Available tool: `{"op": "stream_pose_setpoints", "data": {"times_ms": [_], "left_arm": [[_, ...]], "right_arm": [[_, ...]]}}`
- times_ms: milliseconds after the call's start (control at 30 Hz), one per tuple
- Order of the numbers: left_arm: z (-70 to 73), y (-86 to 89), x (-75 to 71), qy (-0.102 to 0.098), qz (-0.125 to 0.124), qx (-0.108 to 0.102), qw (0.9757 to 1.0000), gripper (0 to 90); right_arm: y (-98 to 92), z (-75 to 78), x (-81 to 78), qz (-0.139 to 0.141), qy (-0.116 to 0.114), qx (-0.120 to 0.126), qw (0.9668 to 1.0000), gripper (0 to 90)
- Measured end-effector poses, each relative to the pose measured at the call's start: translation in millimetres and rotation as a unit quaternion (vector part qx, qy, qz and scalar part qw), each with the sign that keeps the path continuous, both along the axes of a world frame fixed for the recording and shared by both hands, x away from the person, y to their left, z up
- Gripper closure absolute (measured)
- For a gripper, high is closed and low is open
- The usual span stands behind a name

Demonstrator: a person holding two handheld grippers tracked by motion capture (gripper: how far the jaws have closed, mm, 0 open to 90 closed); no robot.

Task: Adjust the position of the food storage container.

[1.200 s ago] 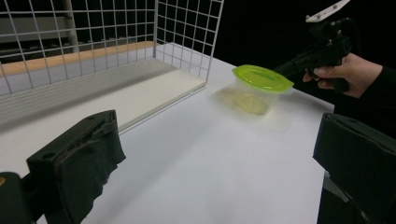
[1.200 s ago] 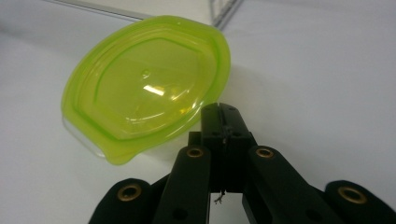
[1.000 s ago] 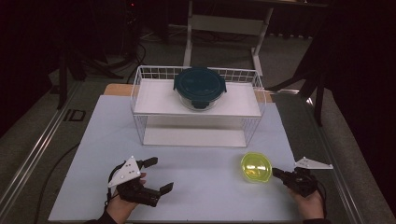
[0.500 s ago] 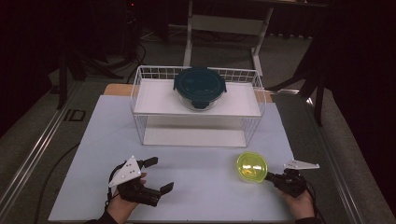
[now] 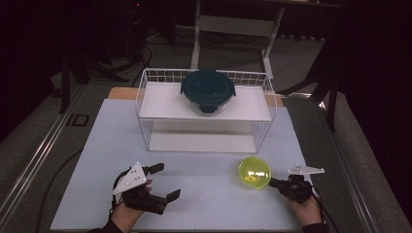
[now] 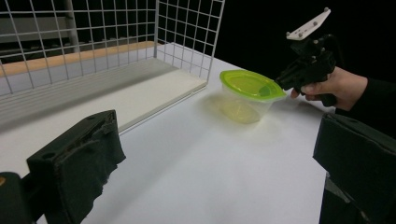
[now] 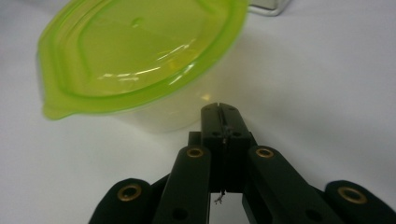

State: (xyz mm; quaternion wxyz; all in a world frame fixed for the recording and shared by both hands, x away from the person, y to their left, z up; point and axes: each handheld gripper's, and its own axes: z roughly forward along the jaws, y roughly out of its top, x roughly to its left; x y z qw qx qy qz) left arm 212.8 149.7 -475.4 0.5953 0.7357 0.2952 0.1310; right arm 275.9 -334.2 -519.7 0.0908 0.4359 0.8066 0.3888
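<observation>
Yellow-green lidded container (image 5: 254, 172) sits on the white table (image 5: 204, 194) in front of the wire basket (image 5: 145, 114), touching or just off the tips of the right gripper (image 5: 273, 182), jaws pressed together, empty; left gripper (image 5: 164, 182) gapes open, well apart.
</observation>
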Motion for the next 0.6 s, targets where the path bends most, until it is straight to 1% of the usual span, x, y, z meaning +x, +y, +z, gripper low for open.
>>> {"op": "stream_pose_setpoints", "data": {"times_ms": [100,167,300,467,600], "left_arm": [[-0.4,0.4,0.3,0.001,0.0,0.0,1.0,0.6],[-0.7,0.3,0.3,0.002,0.0,0.0,1.0,0.6],[-0.6,-0.3,0.0,0.001,-0.001,0.001,1.0,0.6],[-0.1,0.1,-0.3,0.0,0.0,0.001,1.0,0.6],[0.2,0.1,-0.5,-0.001,0.0,0.001,1.0,0.6]], "right_arm": [[-0.4,1.3,2.1,-0.001,-0.004,-0.005,1.0,90.0],[1.6,1.1,3.0,0.0,-0.002,-0.006,1.0,90.0],[8.0,0.8,2.6,0.014,-0.003,-0.005,0.9999,90.0],[17.4,1.3,1.4,0.029,0.003,-0.003,0.9996,90.0],[28.0,1.7,0.4,0.046,0.005,-0.007,0.9989,90.0]]}}
